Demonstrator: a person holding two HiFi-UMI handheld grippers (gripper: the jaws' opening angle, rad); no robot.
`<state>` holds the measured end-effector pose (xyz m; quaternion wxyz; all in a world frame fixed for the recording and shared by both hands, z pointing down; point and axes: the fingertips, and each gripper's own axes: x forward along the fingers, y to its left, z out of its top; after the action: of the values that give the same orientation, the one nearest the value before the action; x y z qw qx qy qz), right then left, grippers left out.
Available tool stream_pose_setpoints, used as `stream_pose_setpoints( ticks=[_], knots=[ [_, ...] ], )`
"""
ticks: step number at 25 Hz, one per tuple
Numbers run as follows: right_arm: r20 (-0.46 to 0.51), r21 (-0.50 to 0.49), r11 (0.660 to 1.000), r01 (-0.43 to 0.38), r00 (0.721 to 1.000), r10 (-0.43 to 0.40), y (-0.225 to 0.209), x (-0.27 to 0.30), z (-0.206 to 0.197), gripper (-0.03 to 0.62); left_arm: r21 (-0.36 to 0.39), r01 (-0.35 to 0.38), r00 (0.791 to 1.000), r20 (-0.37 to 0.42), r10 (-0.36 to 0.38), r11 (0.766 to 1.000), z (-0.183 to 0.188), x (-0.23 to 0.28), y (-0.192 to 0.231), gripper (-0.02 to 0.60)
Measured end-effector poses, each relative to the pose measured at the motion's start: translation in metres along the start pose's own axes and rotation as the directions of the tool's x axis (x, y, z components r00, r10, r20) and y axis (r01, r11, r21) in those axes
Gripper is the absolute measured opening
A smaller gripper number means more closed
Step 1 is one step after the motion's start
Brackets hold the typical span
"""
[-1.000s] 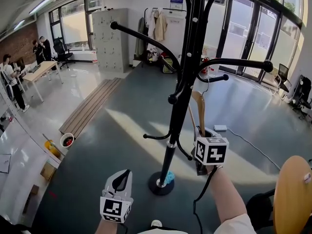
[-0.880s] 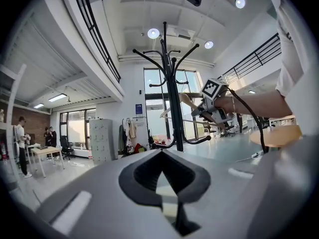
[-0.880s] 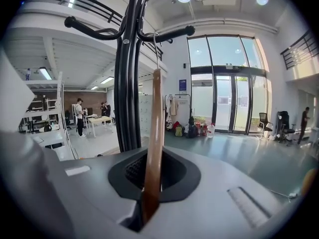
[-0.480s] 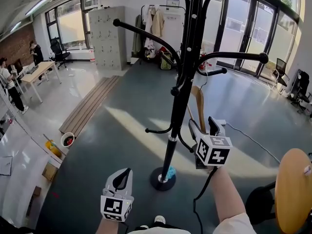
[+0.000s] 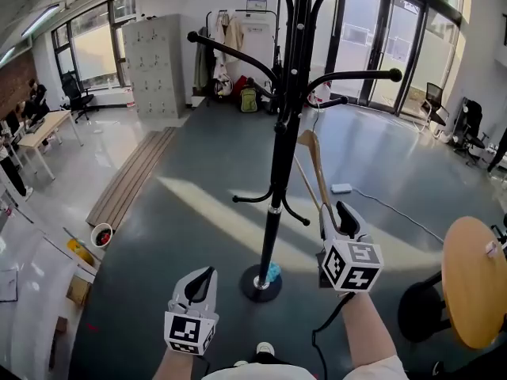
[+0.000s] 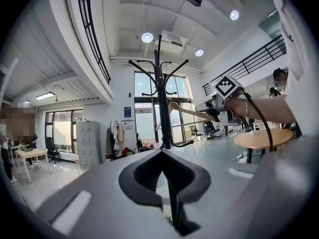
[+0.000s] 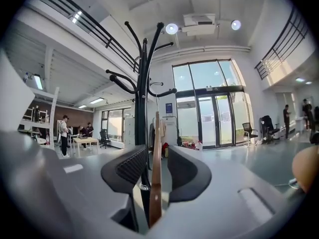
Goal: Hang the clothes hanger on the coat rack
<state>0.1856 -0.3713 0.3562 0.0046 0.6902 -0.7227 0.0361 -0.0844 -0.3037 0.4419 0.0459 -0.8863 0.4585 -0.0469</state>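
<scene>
The wooden hanger [image 5: 314, 165] is pale tan and slim, tilted, with its top up by a peg of the black coat rack [image 5: 279, 157], just ahead of the right gripper [image 5: 334, 212]. Its lower end sits between that gripper's jaws. They've just been closing but aren't pinching it, there's a gap on one side. The left gripper [image 5: 201, 282] is clamped together with nothing in it.

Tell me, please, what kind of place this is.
Probably an open office or lab hall. It has tall glass doors, grey lockers, and a desk with an office chair by the windows.
</scene>
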Motion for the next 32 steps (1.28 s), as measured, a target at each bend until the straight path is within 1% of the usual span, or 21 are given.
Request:
stream_pose_setpoints(
  ticks=[5, 6, 11, 15, 18, 22, 25, 28, 32],
  knots=[
    [-0.049, -0.032, 0.998, 0.056, 0.997, -0.058, 0.012, -0.047, -0.021, 0.045, 0.003, 0.048, 0.999, 0.018, -0.048, 0.999, 0.004, -0.030, -0.013, 0.000],
    [-0.059, -0.034, 0.998, 0.061, 0.996, -0.063, 0.015, -0.055, -0.026, 0.028, 0.003, 0.056, 0.998, 0.019, -0.056, 0.998, 0.005, -0.036, -0.014, 0.000],
    [-0.108, -0.024, 0.998, 0.058, 0.992, -0.061, 0.039, -0.089, -0.057, 0.028, 0.001, 0.091, 0.996, 0.020, -0.091, 0.996, 0.001, -0.061, -0.020, 0.000],
    [-0.158, -0.040, 0.998, 0.040, 0.986, -0.046, 0.057, -0.115, -0.091, 0.028, -0.009, 0.110, 0.994, 0.029, -0.109, 0.994, -0.005, -0.077, -0.031, 0.000],
    [-0.183, -0.030, 0.999, 0.021, 0.983, -0.026, 0.073, -0.138, -0.109, 0.028, -0.006, 0.120, 0.992, 0.037, -0.119, 0.993, -0.005, -0.093, -0.040, 0.000],
    [-0.184, -0.014, 1.000, -0.009, 0.983, 0.006, 0.088, -0.164, -0.117, 0.028, 0.011, 0.114, 0.992, 0.051, -0.115, 0.993, 0.001, -0.115, -0.052, 0.000],
    [-0.173, -0.017, 0.999, -0.036, 0.984, 0.032, 0.101, -0.187, -0.120, 0.028, 0.001, 0.098, 0.994, 0.057, -0.098, 0.995, 0.006, -0.133, -0.063, 0.000],
    [-0.168, 0.005, 0.999, -0.050, 0.985, 0.050, 0.110, -0.220, -0.125, 0.028, -0.002, 0.096, 0.993, 0.066, -0.096, 0.995, 0.013, -0.155, -0.086, 0.000],
    [-0.182, 0.020, 0.997, -0.075, 0.980, 0.077, 0.122, -0.268, -0.137, 0.028, -0.020, 0.101, 0.993, 0.062, -0.099, 0.995, 0.013, -0.189, -0.123, 0.000]
  ],
)
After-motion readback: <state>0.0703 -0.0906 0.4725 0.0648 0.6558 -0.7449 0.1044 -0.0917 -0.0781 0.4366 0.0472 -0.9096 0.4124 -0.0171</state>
